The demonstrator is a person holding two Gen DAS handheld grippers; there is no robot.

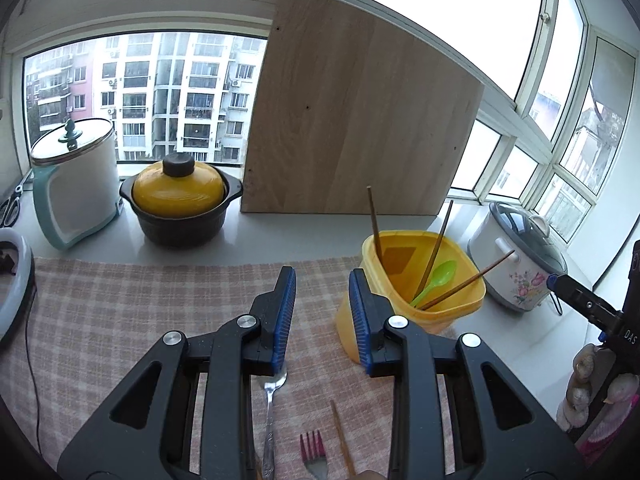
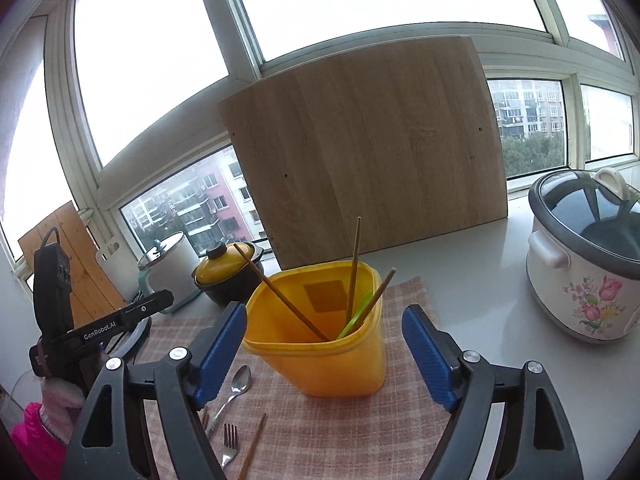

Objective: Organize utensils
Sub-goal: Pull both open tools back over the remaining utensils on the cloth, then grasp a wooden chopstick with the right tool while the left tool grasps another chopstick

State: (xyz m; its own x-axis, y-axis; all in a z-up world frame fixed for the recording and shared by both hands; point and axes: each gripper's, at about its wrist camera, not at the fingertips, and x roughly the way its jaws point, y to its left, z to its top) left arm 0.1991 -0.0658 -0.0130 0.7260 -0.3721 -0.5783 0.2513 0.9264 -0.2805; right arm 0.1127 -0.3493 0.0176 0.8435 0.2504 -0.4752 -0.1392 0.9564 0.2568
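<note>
A yellow plastic tub (image 1: 420, 276) (image 2: 320, 344) stands on a pink checked cloth (image 1: 120, 320) (image 2: 340, 432). It holds three brown chopsticks (image 1: 436, 248) (image 2: 354, 264) and a green spoon (image 1: 438, 278) (image 2: 354, 320). On the cloth lie a metal spoon (image 1: 272, 400) (image 2: 236, 388), a fork (image 1: 314, 452) (image 2: 229, 446) and a loose chopstick (image 1: 342, 436) (image 2: 253, 448). My left gripper (image 1: 322, 320) is open and empty above the spoon, left of the tub. My right gripper (image 2: 324, 352) is open, its jaws standing either side of the tub.
A wooden board (image 1: 352, 120) (image 2: 368, 144) leans on the window behind the tub. A flowered rice cooker (image 1: 520, 256) (image 2: 588, 256) stands right of it. A yellow-lidded pot (image 1: 180, 204) (image 2: 228, 276) and a white kettle (image 1: 76, 184) (image 2: 170, 268) stand at the left.
</note>
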